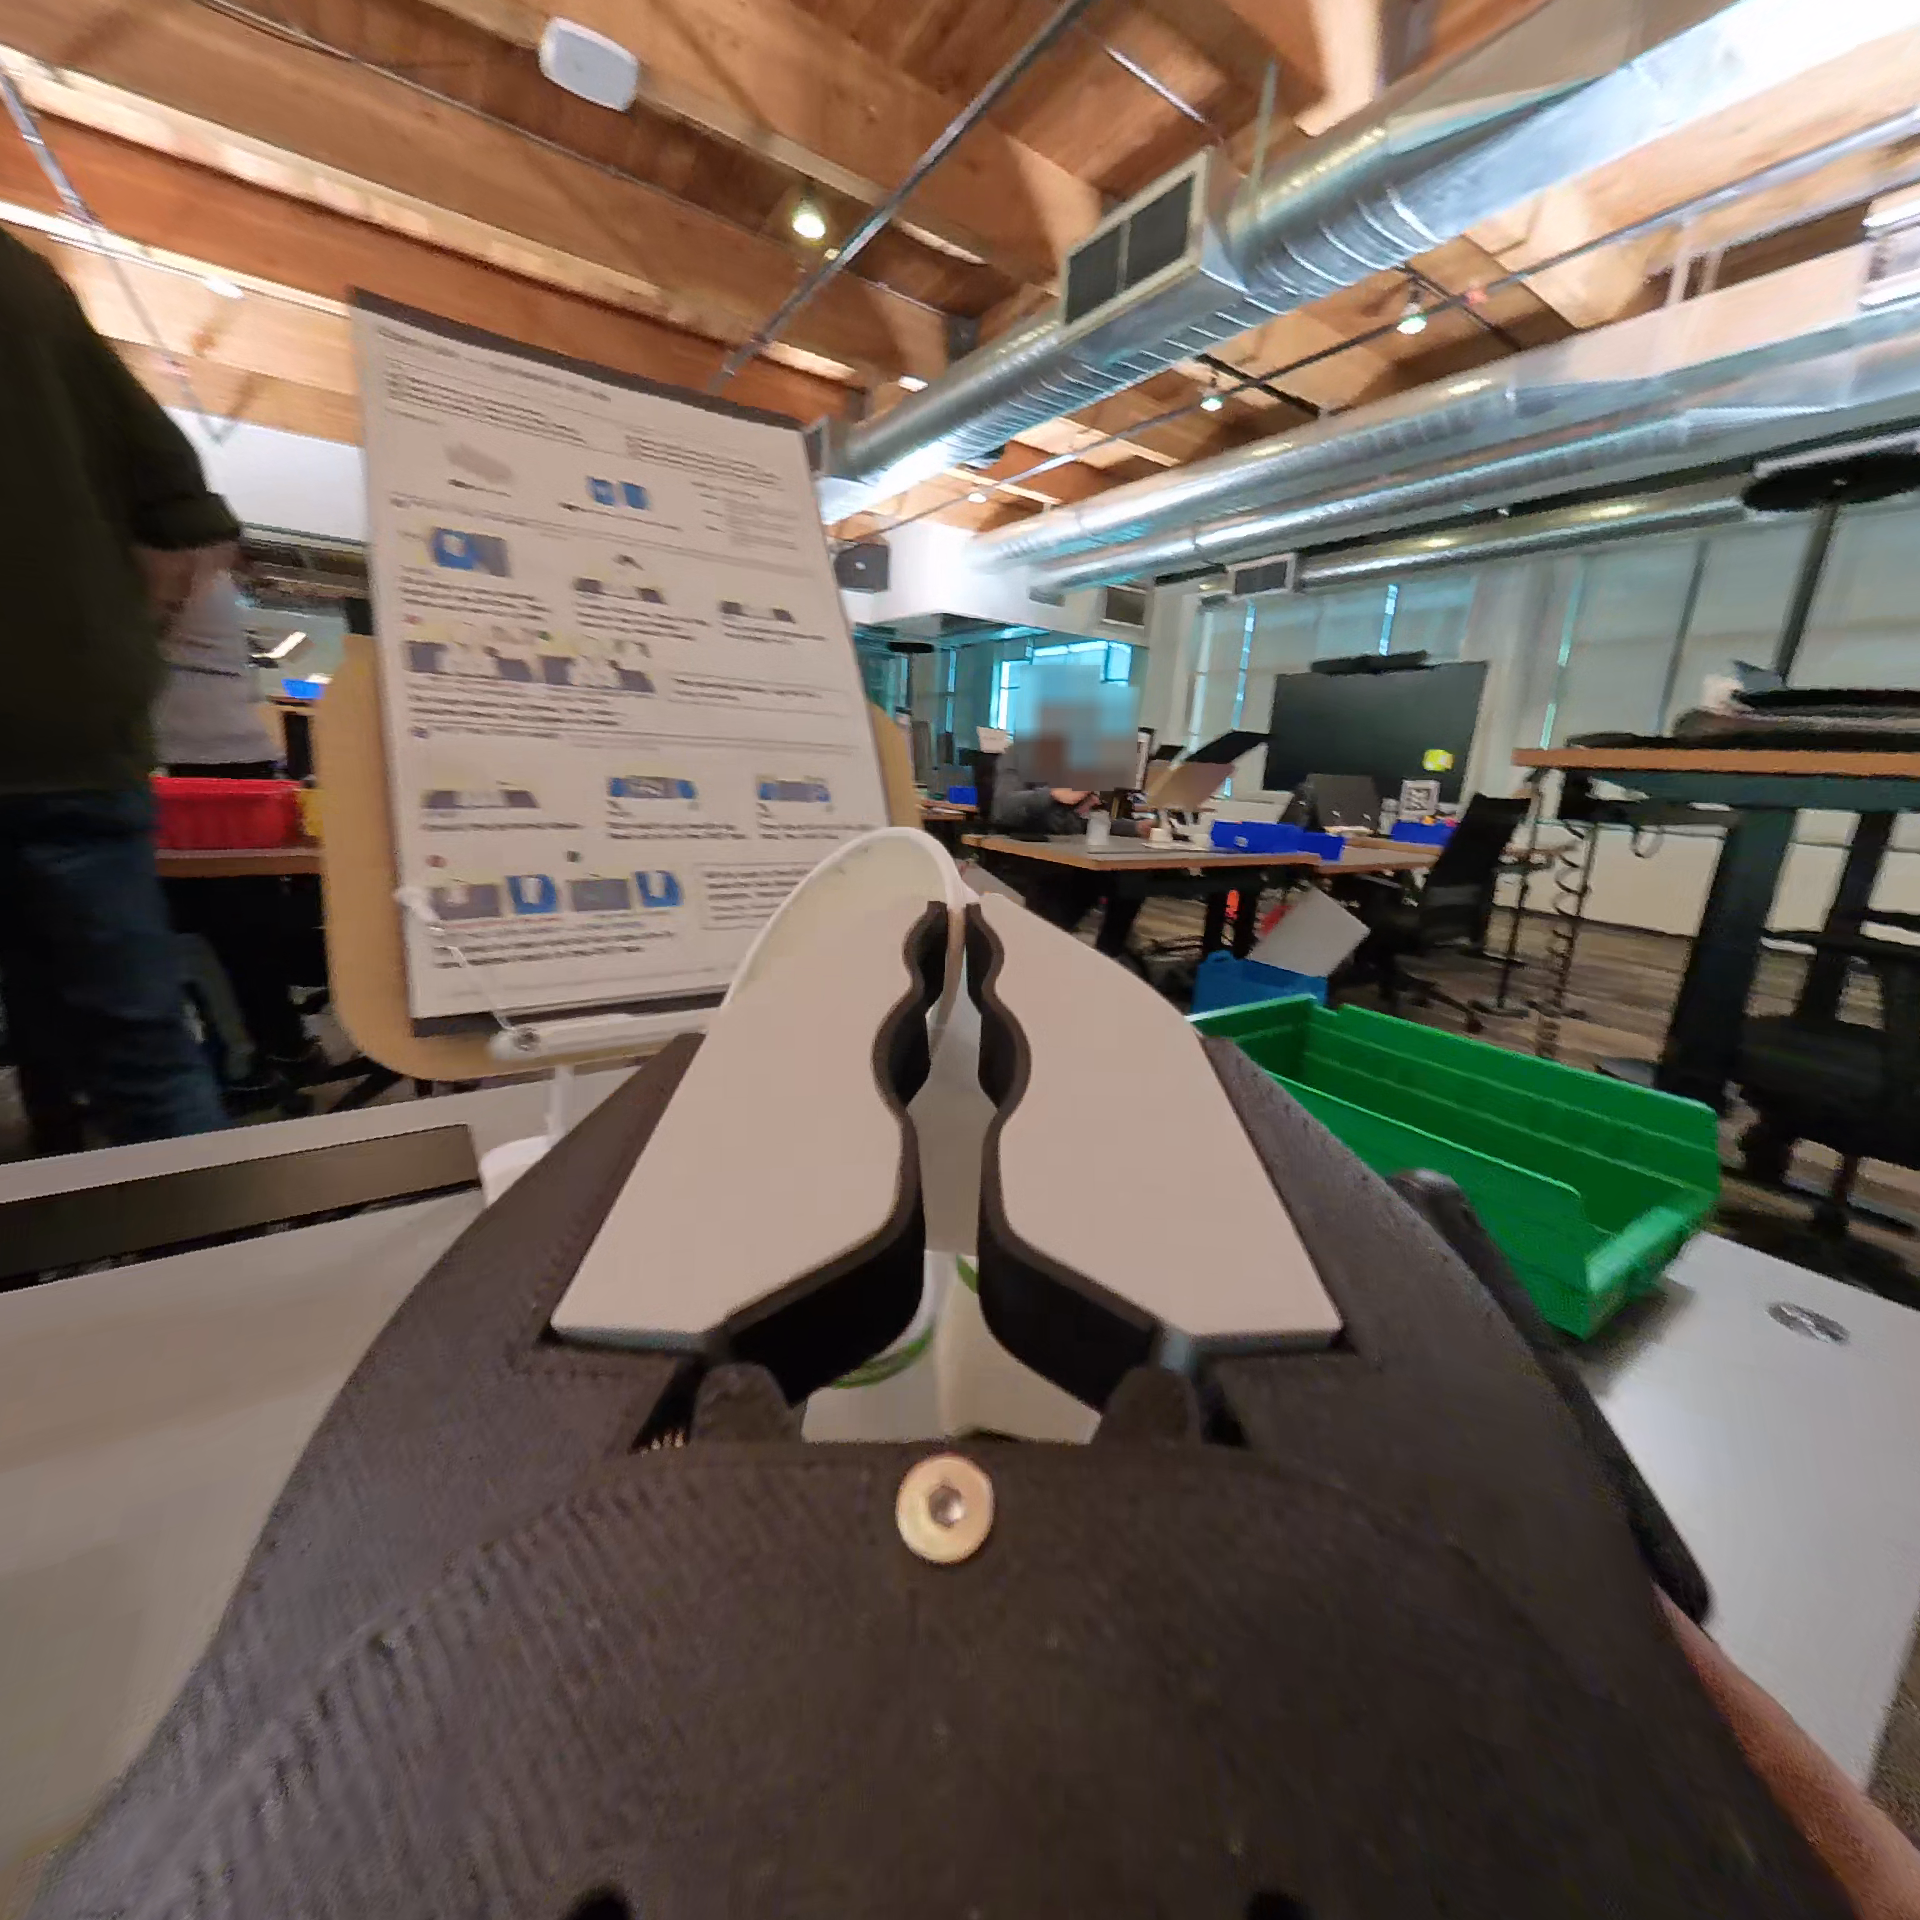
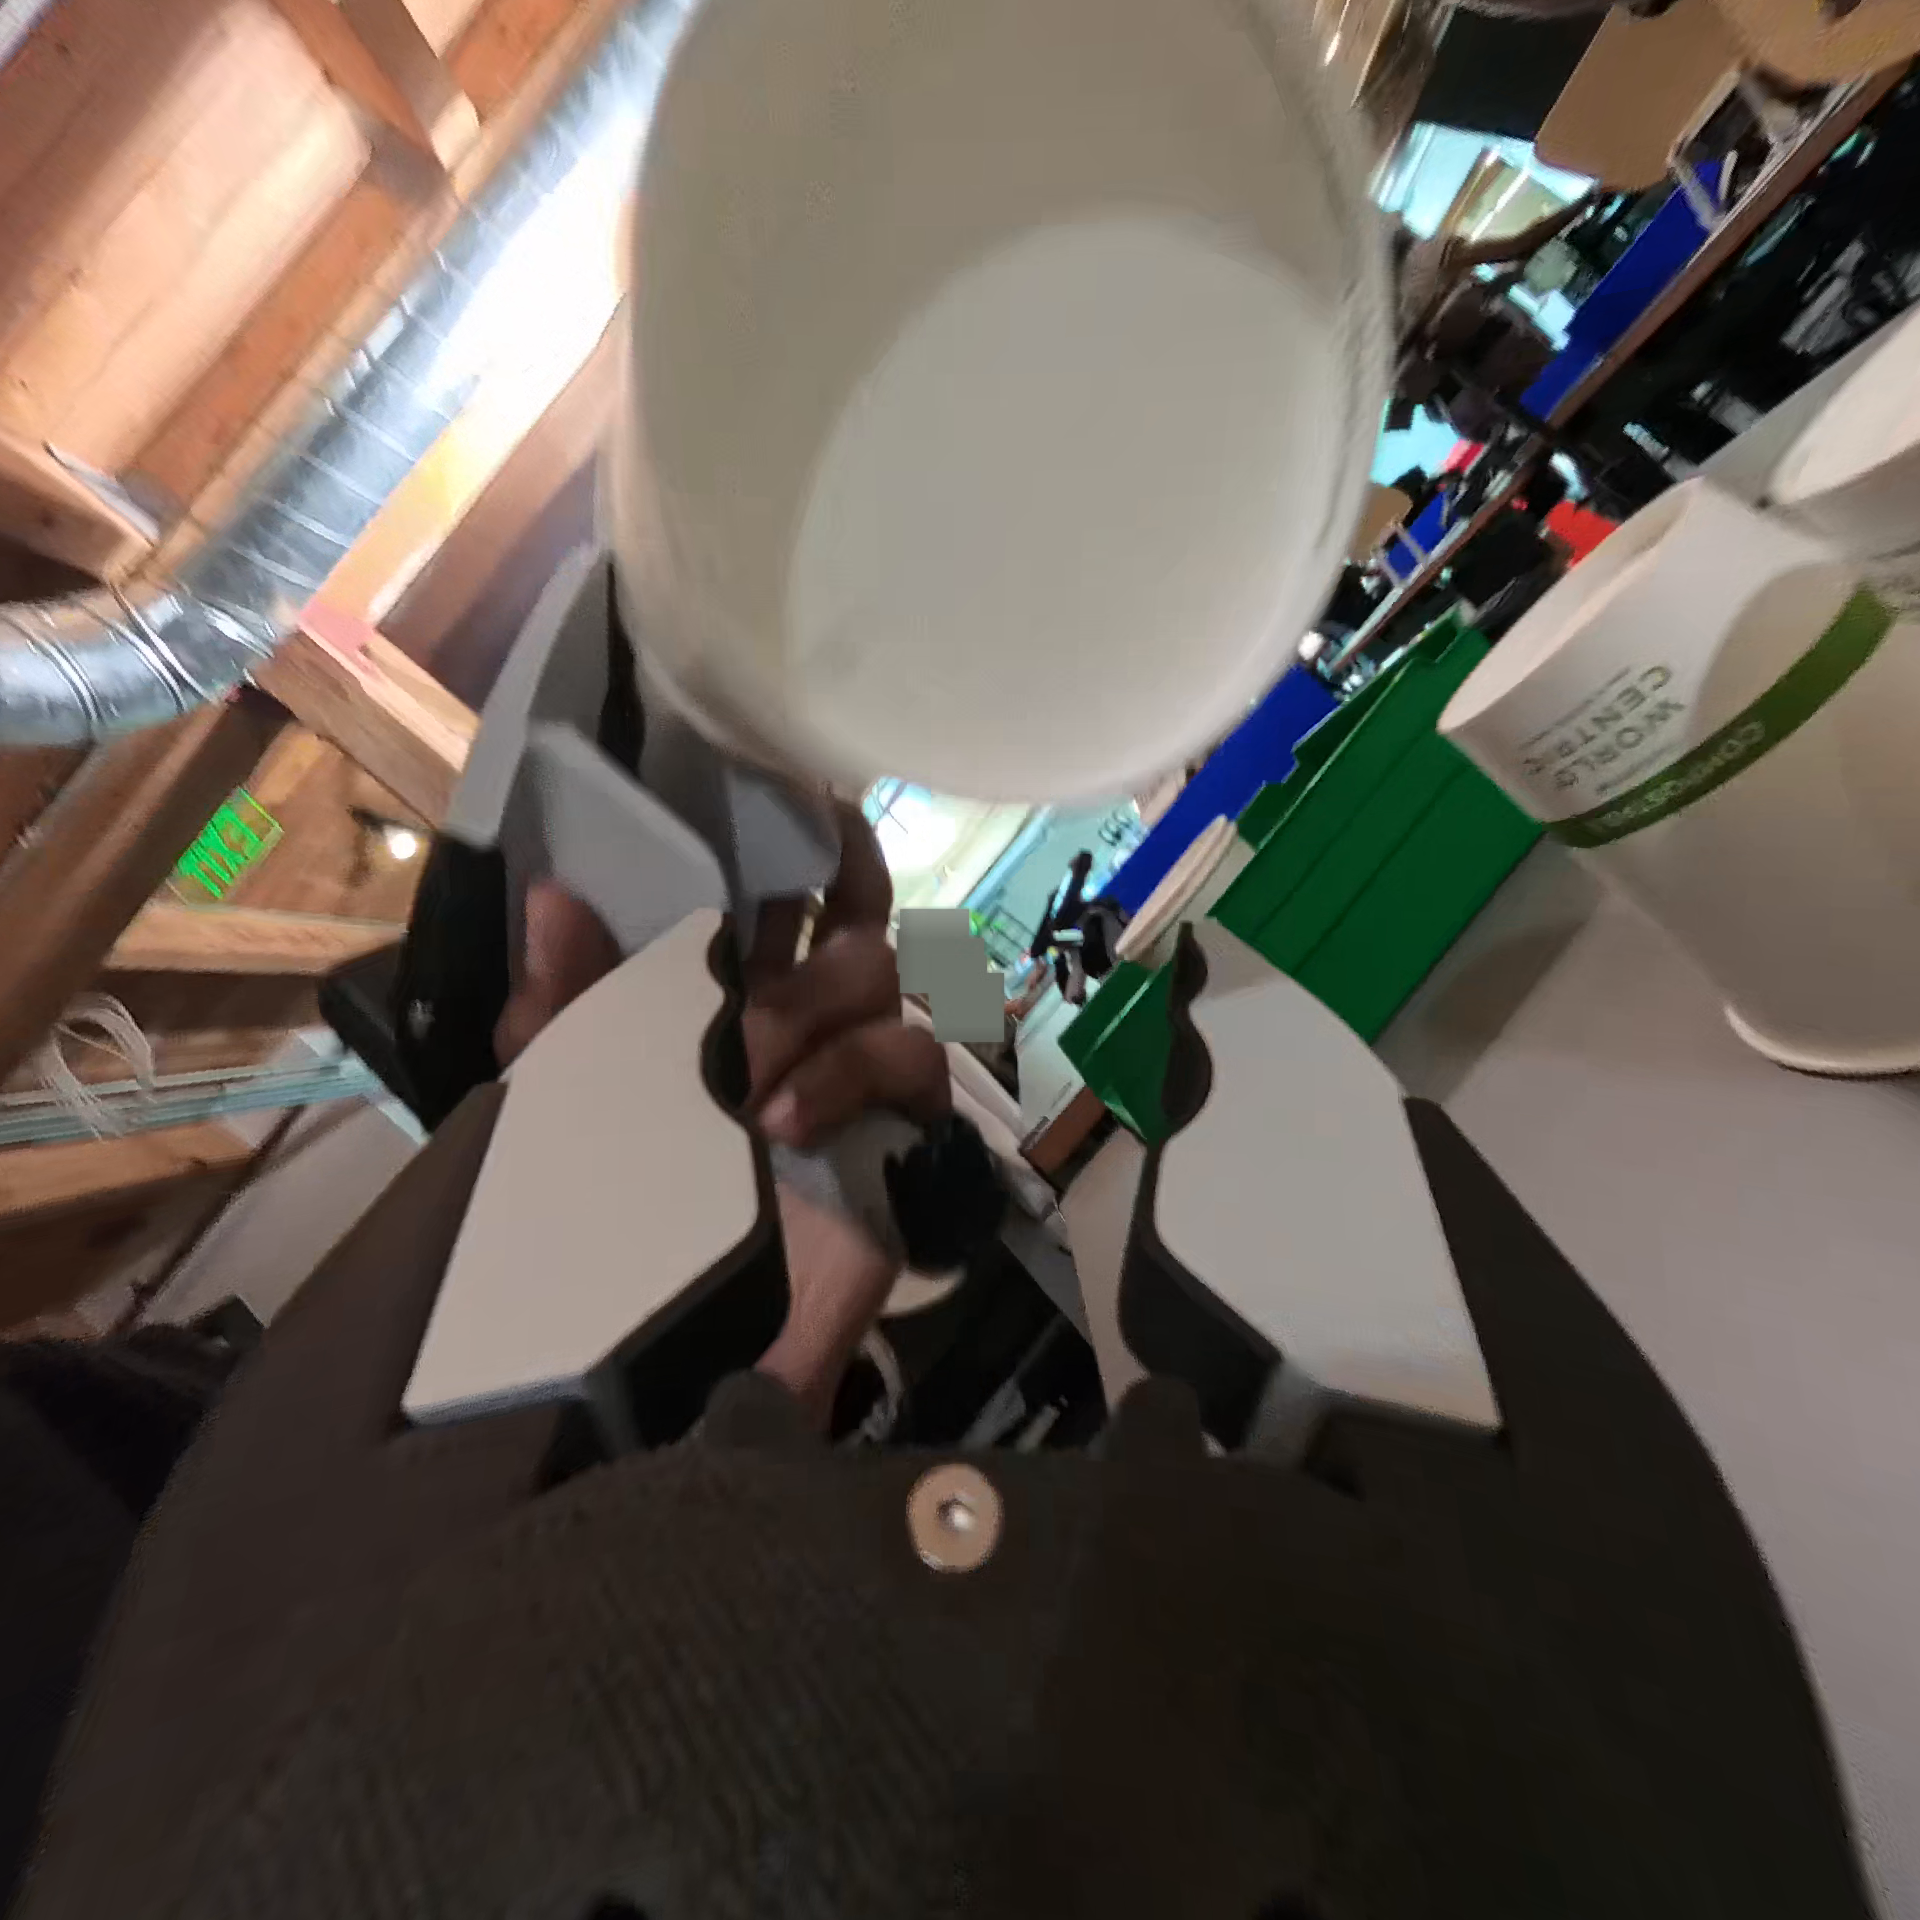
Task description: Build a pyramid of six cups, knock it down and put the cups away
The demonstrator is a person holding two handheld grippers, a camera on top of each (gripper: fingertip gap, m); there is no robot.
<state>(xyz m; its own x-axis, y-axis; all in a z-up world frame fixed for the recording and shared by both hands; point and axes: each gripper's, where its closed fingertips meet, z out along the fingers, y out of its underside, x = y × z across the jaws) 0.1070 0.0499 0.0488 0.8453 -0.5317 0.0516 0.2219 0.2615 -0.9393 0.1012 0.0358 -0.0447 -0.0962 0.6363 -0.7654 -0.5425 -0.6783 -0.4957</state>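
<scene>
Left tongs (image 1: 956, 925) pinch only the thin rim of a white cup (image 1: 883, 883), mid-frame; a thin-rim slip seems likely, while right tongs (image 2: 956, 977) gape empty

Printed instruction sheet (image 1: 613, 675) on a stand, text blurred, pictures in blue and grey; white paper cup (image 2: 1704, 748) on the tabletop, dark lettering above a green lettered band. Green illuminated sign (image 2: 227, 840) on a wooden beam.
</scene>
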